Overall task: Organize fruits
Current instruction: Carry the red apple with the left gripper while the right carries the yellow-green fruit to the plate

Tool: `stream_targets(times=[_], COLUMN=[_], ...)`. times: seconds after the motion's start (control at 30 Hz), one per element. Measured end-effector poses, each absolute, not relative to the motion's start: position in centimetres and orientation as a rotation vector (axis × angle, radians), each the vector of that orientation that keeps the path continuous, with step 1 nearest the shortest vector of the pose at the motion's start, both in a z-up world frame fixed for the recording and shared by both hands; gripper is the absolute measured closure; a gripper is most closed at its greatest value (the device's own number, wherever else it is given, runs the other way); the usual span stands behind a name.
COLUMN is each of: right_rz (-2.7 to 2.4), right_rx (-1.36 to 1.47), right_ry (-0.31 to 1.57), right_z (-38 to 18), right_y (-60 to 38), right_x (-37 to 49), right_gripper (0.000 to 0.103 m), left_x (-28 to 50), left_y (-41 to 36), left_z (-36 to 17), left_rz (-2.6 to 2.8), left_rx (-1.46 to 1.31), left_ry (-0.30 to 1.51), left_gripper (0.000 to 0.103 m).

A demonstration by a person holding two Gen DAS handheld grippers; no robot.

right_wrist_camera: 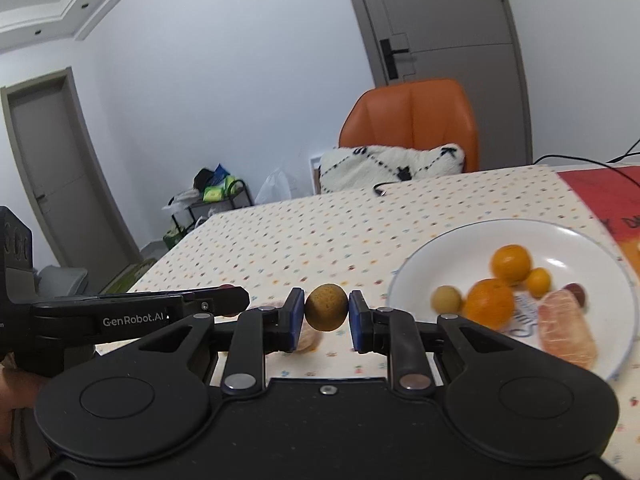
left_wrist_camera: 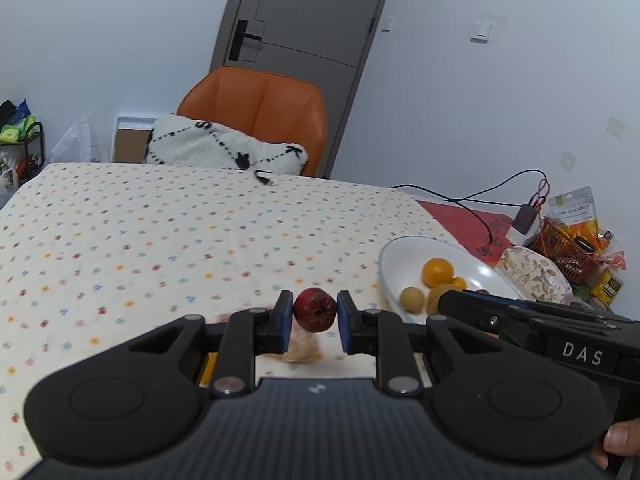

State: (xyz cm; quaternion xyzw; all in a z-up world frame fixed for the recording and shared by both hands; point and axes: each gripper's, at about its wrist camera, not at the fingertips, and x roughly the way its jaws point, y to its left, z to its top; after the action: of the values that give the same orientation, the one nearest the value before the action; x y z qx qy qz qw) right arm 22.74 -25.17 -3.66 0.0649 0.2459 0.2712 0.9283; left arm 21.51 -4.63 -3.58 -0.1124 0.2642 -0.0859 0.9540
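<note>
My left gripper (left_wrist_camera: pixel 315 311) is shut on a small dark red fruit (left_wrist_camera: pixel 315 309), held above the spotted tablecloth. My right gripper (right_wrist_camera: pixel 326 307) is shut on a round brownish-yellow fruit (right_wrist_camera: pixel 326 306). A white plate (right_wrist_camera: pixel 436 258) lies to the right, also in the left wrist view as the plate (left_wrist_camera: pixel 404 248). On it lie oranges (right_wrist_camera: pixel 511 263), a small pale yellow fruit (right_wrist_camera: pixel 447 299), a dark red fruit (right_wrist_camera: pixel 576 292) and a pink peeled segment (right_wrist_camera: pixel 566 328). Another peeled piece (left_wrist_camera: pixel 304 346) lies on the cloth under the left gripper. The right gripper's body (left_wrist_camera: pixel 540 320) crosses the left wrist view.
An orange chair (left_wrist_camera: pixel 260 108) with a white cushion (left_wrist_camera: pixel 224 148) stands at the table's far edge. At the right sit a red mat (left_wrist_camera: pixel 460 216), black cables, an orange basket (left_wrist_camera: pixel 568 248), a patterned bowl (left_wrist_camera: pixel 534 272) and snack packets. A hand (left_wrist_camera: pixel 622 440) grips the right handle.
</note>
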Motion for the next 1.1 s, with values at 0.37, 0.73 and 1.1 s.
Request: stream_targets(times=[0.37, 0.73, 1.1], right_rz=[0.490, 0.436, 0.405], right_rx=[0.162, 0.178, 0.198], right_ry=[0.456, 0.459, 0.504], right_z=[-2.7, -3.4, -5.4], right_y=[-28.8, -31.0, -32.5], right_x=[22.5, 22.4, 22.4], right_gripper=[0.081, 0.080, 0.075], left_x=[22.0, 23.2, 25.1], left_y=[-8.1, -11.1, -13.4], left_z=[-2.6, -2.7, -4.0], left_rz=[-0.237, -0.299, -0.335], left_rx=[-0.198, -0.144, -0.123], left_ry=[0.532, 0.558, 0.615], left_gripper=[0.081, 0.081, 0.081])
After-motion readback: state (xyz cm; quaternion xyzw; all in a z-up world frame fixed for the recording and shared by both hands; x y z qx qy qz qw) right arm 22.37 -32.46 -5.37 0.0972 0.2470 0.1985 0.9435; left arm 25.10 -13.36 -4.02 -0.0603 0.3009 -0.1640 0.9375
